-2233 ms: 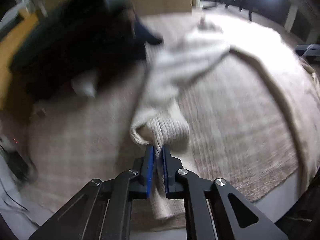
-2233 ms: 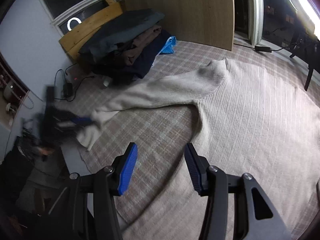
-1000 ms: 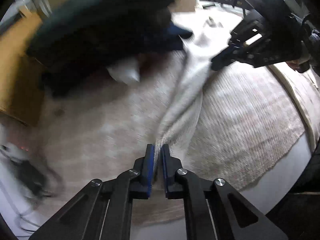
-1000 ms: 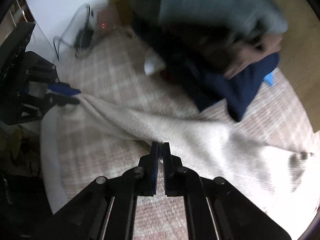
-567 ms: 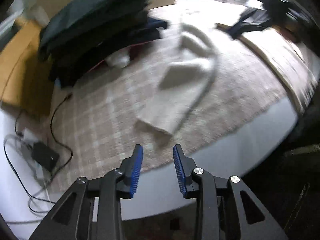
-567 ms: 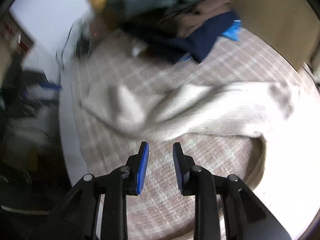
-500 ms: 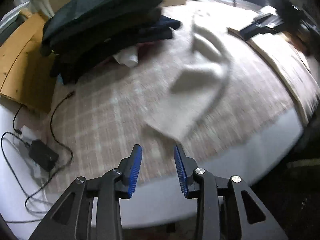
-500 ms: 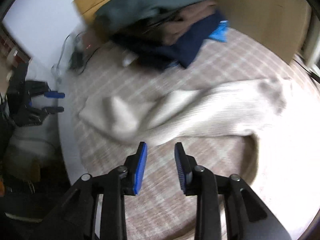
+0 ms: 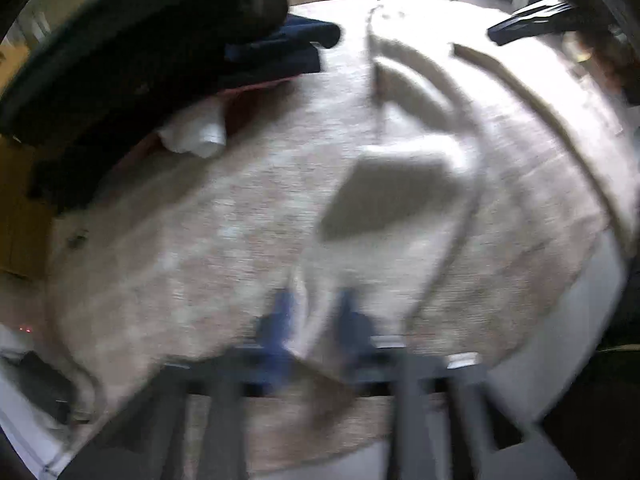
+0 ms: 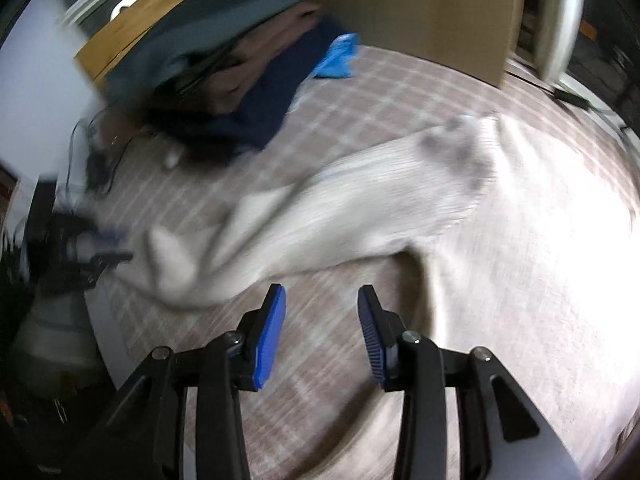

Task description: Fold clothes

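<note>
Left gripper [image 9: 314, 312], blurred: jaws just closing onto the cuff of the cream ribbed-knit sweater [image 10: 360, 200] spread ahead of both tongs. Right gripper [image 10: 320, 320]: jaws just widening, empty, over bare beige plaid rug [image 10: 312, 380] beside the sleeve's edge.

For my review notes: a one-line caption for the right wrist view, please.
Right gripper, fingers apart and empty, above the plaid cover, beside the cream sweater's sleeve; dark clothes pile behind.

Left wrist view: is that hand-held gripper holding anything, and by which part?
Blurred, but the left hand-held gripper looks shut on the cream sweater, at its sleeve end.
</note>
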The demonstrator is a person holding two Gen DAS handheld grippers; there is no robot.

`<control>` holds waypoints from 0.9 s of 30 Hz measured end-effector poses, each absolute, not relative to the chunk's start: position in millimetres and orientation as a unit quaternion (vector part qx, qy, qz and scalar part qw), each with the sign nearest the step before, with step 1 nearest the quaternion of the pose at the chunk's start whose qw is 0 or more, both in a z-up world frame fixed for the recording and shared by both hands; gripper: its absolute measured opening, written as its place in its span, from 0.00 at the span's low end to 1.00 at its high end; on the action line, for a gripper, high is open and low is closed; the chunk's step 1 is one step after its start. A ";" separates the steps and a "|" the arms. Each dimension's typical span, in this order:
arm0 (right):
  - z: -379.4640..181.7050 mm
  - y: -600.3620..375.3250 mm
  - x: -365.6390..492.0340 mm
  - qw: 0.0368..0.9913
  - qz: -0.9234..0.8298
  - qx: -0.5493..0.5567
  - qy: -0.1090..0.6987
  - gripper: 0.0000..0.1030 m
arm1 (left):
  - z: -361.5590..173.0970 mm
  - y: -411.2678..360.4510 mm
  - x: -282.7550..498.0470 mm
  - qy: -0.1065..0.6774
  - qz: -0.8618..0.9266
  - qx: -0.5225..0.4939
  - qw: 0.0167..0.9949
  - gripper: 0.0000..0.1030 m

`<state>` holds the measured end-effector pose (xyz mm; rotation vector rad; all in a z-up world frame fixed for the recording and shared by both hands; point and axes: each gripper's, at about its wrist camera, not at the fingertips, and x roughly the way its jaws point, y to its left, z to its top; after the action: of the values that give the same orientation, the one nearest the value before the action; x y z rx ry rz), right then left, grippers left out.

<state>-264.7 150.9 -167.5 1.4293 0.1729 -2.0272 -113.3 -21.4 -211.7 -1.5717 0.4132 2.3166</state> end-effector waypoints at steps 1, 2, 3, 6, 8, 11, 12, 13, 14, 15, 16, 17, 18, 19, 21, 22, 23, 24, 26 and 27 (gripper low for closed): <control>-167.3 154.6 -272.8 0.314 -0.775 0.545 0.053 0.36 | -209.7 -21.2 -112.9 0.147 0.810 -0.547 0.154 0.05; -167.2 156.7 -282.1 0.306 -0.780 0.545 0.043 0.36 | -204.8 -24.3 -113.6 0.151 0.812 -0.544 0.146 0.05; -167.4 155.4 -292.8 0.296 -0.784 0.543 0.041 0.36 | -195.2 -32.0 -115.3 0.140 0.819 -0.539 0.136 0.05; -170.5 148.9 -323.8 0.272 -0.797 0.538 0.042 0.36 | -146.7 -69.5 -114.8 0.076 0.859 -0.497 0.095 0.04; -183.8 140.3 -342.6 0.256 -0.795 0.548 0.048 0.36 | -122.5 -84.2 -109.6 0.050 0.877 -0.470 0.084 0.04; -204.7 128.7 -361.1 0.233 -0.785 0.570 0.060 0.36 | -115.1 -82.4 -101.8 0.050 0.881 -0.459 0.101 0.05; -210.1 124.9 -363.5 0.230 -0.782 0.576 0.067 0.36 | -121.3 -75.5 -99.3 0.062 0.876 -0.465 0.110 0.05; -214.7 121.3 -365.8 0.226 -0.779 0.581 0.072 0.36 | -129.0 -68.5 -97.4 0.072 0.870 -0.473 0.119 0.05; -210.8 120.0 -366.6 0.222 -0.778 0.584 0.062 0.36 | -141.4 -61.6 -97.3 0.076 0.860 -0.488 0.128 0.05; -206.7 118.7 -367.5 0.218 -0.777 0.588 0.051 0.36 | -150.0 -57.0 -94.9 0.069 0.853 -0.498 0.141 0.05; -200.8 116.4 -368.1 0.222 -0.773 0.593 0.026 0.36 | -158.9 -52.0 -92.7 0.064 0.845 -0.508 0.153 0.05; -196.4 111.2 -367.8 0.228 -0.770 0.596 0.017 0.36 | -168.2 -45.7 -90.6 0.066 0.839 -0.515 0.161 0.05; -192.4 102.1 -366.9 0.232 -0.767 0.597 0.023 0.36 | -173.9 -41.0 -88.2 0.071 0.834 -0.520 0.169 0.05; -191.2 92.5 -366.2 0.225 -0.768 0.599 0.033 0.37 | -179.1 -37.2 -85.8 0.076 0.830 -0.524 0.174 0.06; -189.0 73.6 -365.1 0.212 -0.768 0.602 0.053 0.39 | -181.2 -41.4 -81.0 0.076 0.829 -0.528 0.169 0.10; -191.8 66.9 -366.9 0.209 -0.763 0.610 0.044 0.39 | -180.2 -46.4 -78.3 0.071 0.830 -0.527 0.166 0.12; -196.0 64.8 -370.4 0.204 -0.759 0.617 0.036 0.39 | -178.0 -55.5 -74.8 0.065 0.834 -0.526 0.155 0.18; -200.3 62.8 -373.8 0.199 -0.755 0.625 0.028 0.39 | -175.9 -64.3 -71.9 0.063 0.838 -0.524 0.142 0.24; -210.5 60.8 -379.3 0.179 -0.746 0.642 0.010 0.39 | -172.6 -84.1 -68.4 0.064 0.841 -0.524 0.119 0.25; -215.2 59.7 -381.8 0.169 -0.742 0.649 0.002 0.41 | -172.5 -91.3 -68.0 0.064 0.842 -0.525 0.112 0.25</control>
<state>-381.8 59.7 -215.2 1.8450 0.0054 -2.1076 -68.0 -91.3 -172.5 -1.5401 0.1866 2.4702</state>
